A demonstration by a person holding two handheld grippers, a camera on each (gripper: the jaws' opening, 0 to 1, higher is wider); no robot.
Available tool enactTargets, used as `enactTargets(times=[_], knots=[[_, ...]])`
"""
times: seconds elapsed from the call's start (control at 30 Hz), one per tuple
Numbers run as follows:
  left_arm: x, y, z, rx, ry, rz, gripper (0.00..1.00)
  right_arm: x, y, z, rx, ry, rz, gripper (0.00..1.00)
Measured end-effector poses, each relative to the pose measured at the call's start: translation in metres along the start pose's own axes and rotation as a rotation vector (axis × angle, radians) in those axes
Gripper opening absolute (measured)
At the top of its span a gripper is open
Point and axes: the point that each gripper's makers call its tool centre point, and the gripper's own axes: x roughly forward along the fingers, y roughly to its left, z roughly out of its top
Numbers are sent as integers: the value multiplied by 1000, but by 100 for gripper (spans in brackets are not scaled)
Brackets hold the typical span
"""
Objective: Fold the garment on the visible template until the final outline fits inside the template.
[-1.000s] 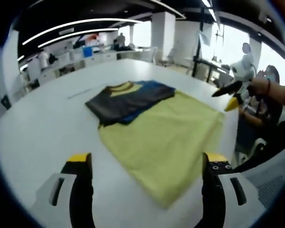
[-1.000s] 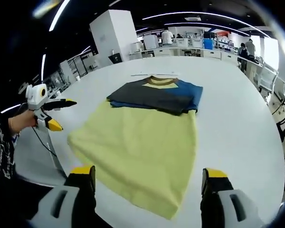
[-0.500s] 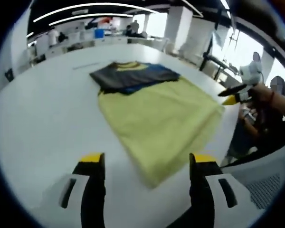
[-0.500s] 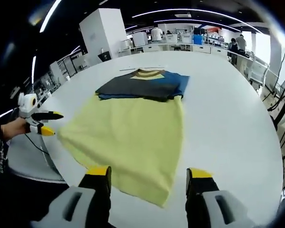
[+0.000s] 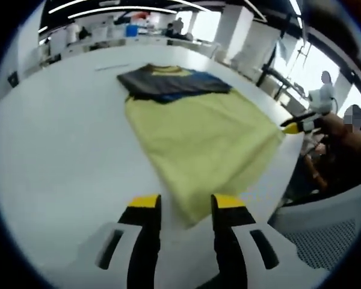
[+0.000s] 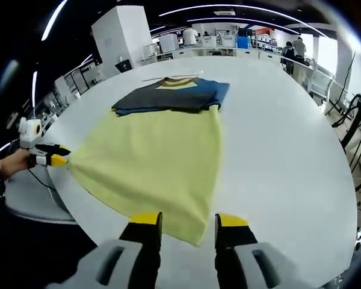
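Corners of the yellow hem are the target: each claw sits at one near corner of the T-shirt (image 6: 162, 156), jaws narrowed around the cloth edge. Left claw (image 5: 183, 208) straddles the corner at lower centre of its view; right claw (image 6: 186, 221) does likewise. Whether either has fully pinched the fabric, I cannot tell. Likely this sets up folding the hem toward the collar. The shirt lies flat on the white worktop (image 6: 277, 150), long axis running from lower centre to upper centre, dark sleeves and collar farthest away.
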Motion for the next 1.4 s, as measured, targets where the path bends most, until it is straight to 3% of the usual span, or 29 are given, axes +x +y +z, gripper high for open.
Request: enactTargets(times=[0.13,0.4,0.67,0.77,0.87,1.17,1.4], knots=[[0,-3,-3,-15,15,-12,17,-1,-3,-5,-3,18,-20,19],[4,-6,-11,-20,57,-41,12,1,-20,-10,38,19,-49,8],[6,-9,-14,-24,94,-57,1,3,-23,-13,35,42,-59,0],[4,-9,-14,-14,99,-57,0,4,-23,-14,21,38,-53,0],[1,-9,-15,-55,114,-57,0,4,-24,-14,10,40,-56,0],[-11,-10,-19,-79,121,-66,0,-1,-8,-20,-17,69,-53,0],[-20,-14,-26,-39,158,-72,0,-6,0,-27,-14,86,-48,0]])
